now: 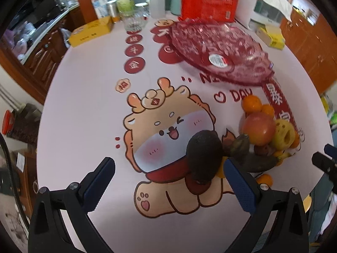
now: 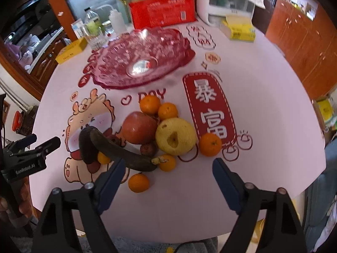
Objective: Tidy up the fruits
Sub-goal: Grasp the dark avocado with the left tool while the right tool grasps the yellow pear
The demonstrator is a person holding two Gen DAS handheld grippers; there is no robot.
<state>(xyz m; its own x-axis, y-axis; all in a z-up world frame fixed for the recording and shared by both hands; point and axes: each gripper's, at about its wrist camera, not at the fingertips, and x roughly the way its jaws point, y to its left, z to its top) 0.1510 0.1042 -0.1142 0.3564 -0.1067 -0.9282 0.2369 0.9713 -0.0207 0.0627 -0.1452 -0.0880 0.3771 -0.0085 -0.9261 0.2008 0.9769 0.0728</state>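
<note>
Counting six oranges (image 2: pixel 150 104), one apple (image 2: pixel 139 129), one pear (image 2: pixel 175 136).

bright, slightly blurred, fisheye-warped dark edges

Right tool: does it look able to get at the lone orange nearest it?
Probably yes. The right tool is open, and the orange sits alone on the table just ahead by its left finger, clear of the blackened banana.

Round white tabletop (image 2: pixel 263 105) with cartoon print; wooden cabinets (image 2: pixel 305 48) at 2 o'clock, dark kitchen counter (image 1: pixel 48 23) at 10 o'clock, daylight at 12.
</note>
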